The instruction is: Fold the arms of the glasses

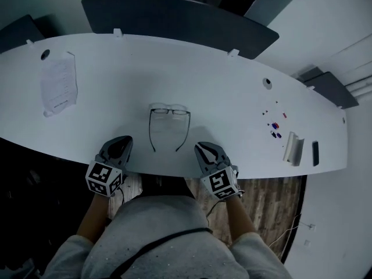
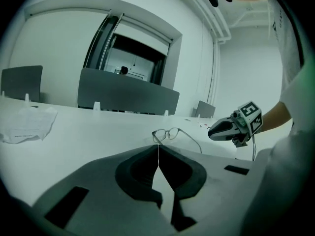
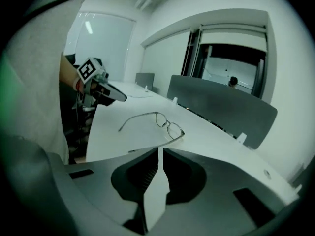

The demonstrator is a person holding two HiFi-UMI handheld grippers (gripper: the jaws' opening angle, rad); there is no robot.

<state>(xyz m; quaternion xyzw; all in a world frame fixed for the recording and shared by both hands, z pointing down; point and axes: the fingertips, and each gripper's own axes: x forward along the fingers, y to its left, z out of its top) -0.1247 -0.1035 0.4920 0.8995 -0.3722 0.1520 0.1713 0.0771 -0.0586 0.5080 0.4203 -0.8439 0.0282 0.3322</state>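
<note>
Thin-framed glasses (image 1: 169, 111) lie on the white table (image 1: 104, 115), lenses away from me and both arms spread open toward the near edge. In the head view my left gripper (image 1: 124, 139) sits shut at the table's near edge, left of the glasses' left arm. My right gripper (image 1: 201, 146) is shut too, just right of the other arm. Neither touches the glasses. The left gripper view looks past its closed jaws (image 2: 158, 149) at the glasses (image 2: 167, 133) and the right gripper (image 2: 230, 129). The right gripper view shows its closed jaws (image 3: 158, 151), the glasses (image 3: 165, 123) and the left gripper (image 3: 107, 92).
A sheet of paper (image 1: 58, 89) lies at the far left of the table. Small coloured bits (image 1: 274, 128), a silver holder (image 1: 293, 149) and a black bar (image 1: 315, 153) sit at the right. A grey divider panel (image 1: 174, 22) stands along the far edge.
</note>
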